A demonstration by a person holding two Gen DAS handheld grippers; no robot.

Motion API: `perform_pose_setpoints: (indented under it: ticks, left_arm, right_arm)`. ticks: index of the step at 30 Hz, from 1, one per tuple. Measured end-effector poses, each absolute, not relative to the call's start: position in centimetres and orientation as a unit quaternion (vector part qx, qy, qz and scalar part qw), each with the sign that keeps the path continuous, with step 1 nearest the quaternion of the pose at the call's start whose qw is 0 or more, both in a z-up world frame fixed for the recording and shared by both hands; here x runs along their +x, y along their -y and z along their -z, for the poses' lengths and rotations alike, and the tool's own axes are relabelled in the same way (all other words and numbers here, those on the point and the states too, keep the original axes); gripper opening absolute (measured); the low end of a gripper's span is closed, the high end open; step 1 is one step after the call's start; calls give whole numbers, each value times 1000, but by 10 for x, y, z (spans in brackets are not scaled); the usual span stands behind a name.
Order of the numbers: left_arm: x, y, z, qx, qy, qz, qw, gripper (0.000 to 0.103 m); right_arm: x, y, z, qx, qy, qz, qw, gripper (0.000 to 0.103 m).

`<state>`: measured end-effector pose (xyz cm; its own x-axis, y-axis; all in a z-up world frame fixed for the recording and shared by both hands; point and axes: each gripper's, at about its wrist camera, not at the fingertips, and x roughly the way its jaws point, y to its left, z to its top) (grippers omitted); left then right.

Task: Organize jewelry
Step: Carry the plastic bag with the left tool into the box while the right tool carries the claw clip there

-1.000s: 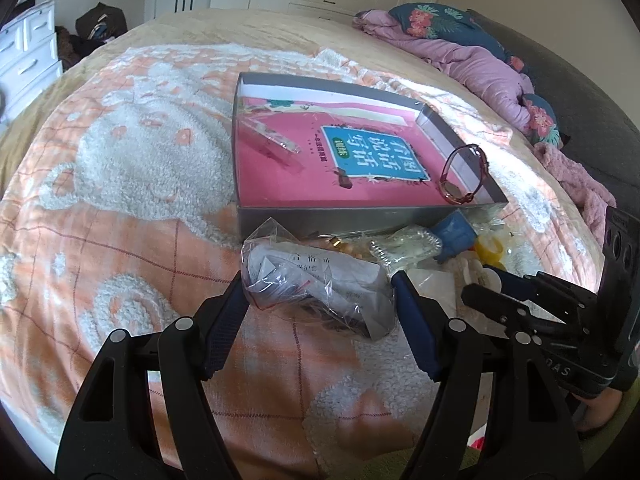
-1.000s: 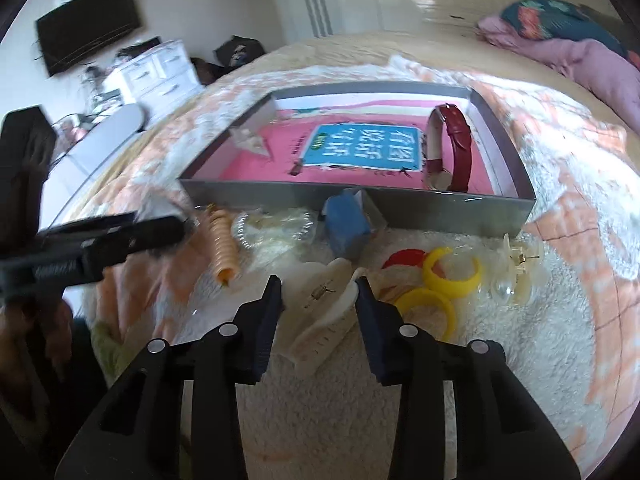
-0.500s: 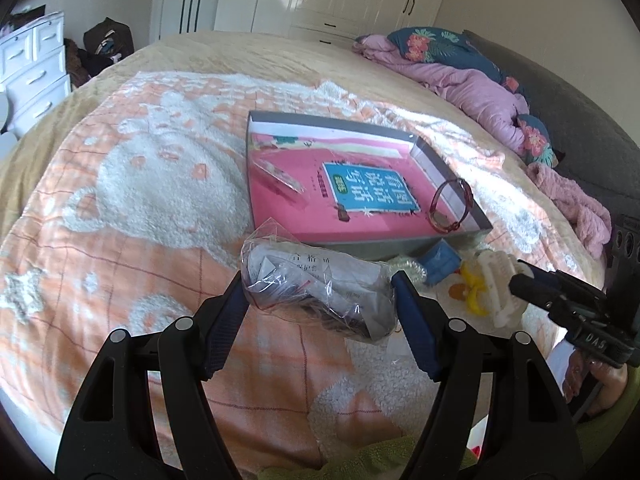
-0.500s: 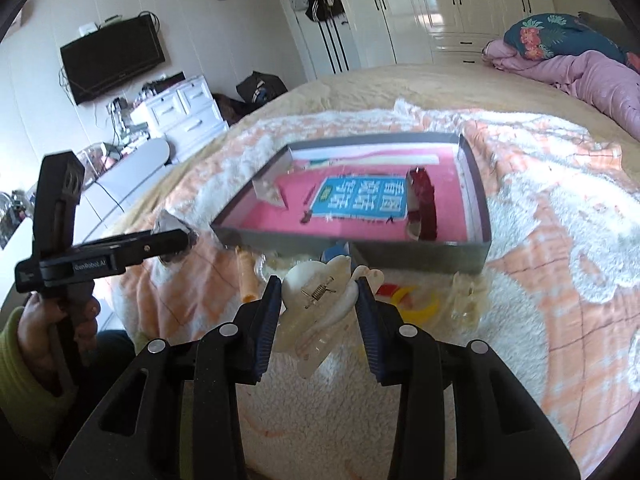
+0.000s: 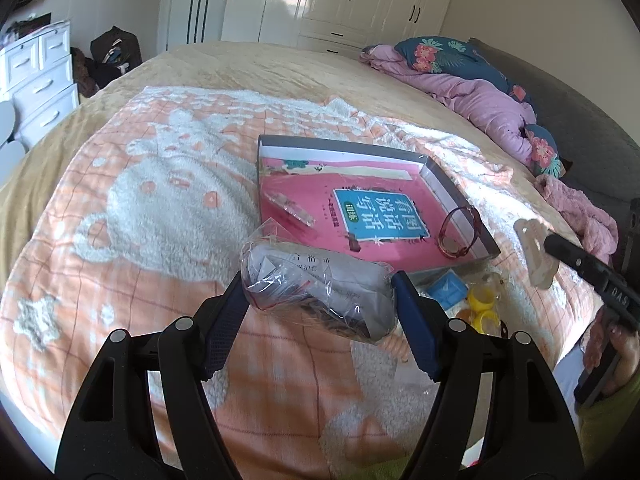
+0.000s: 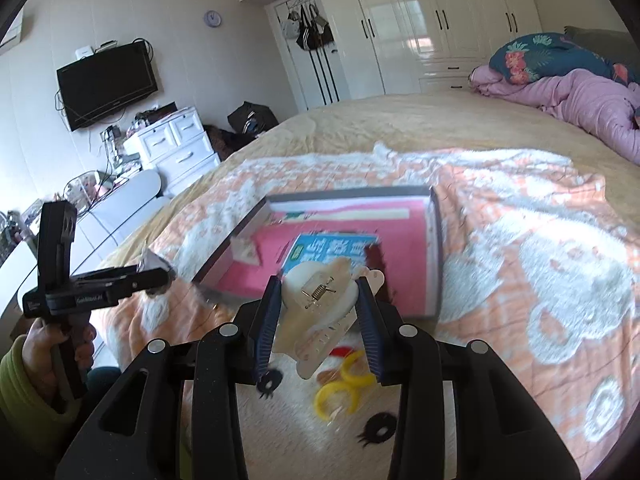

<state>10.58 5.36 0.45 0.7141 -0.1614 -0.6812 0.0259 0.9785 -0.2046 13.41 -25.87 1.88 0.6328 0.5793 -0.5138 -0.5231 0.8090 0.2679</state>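
Observation:
My left gripper [image 5: 320, 300] is shut on a clear plastic bag [image 5: 320, 284] with paper and small items inside, held above the blanket. My right gripper [image 6: 318, 308] is shut on a cream hair claw clip [image 6: 320, 300], lifted above the bed; the clip also shows in the left wrist view [image 5: 534, 252]. The grey box [image 5: 460, 196] with a pink book inside lies ahead, holding a red watch [image 5: 460, 232] and a small clear packet [image 5: 290, 206]. Yellow rings [image 6: 340, 384] lie on the blanket below the clip.
A blue packet [image 5: 446, 290] and yellow rings [image 5: 484, 304] lie in front of the box. A purple quilt [image 5: 472, 96] and floral pillows lie at the bed's far right. White drawers [image 6: 176, 144] and a wall TV [image 6: 106, 84] stand to the left.
Both grippers have risen from the blanket with their loads: the left with the plastic bag, the right with the claw clip. The box now looks farther away.

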Motion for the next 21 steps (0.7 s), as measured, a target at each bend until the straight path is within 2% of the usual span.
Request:
perform_pose_setpoints:
  ticks: [21]
  left_arm:
    - [179, -23, -12, -61, -383, 84, 918, 64]
  right_arm:
    - [197, 272, -30, 46, -286, -273, 918, 36]
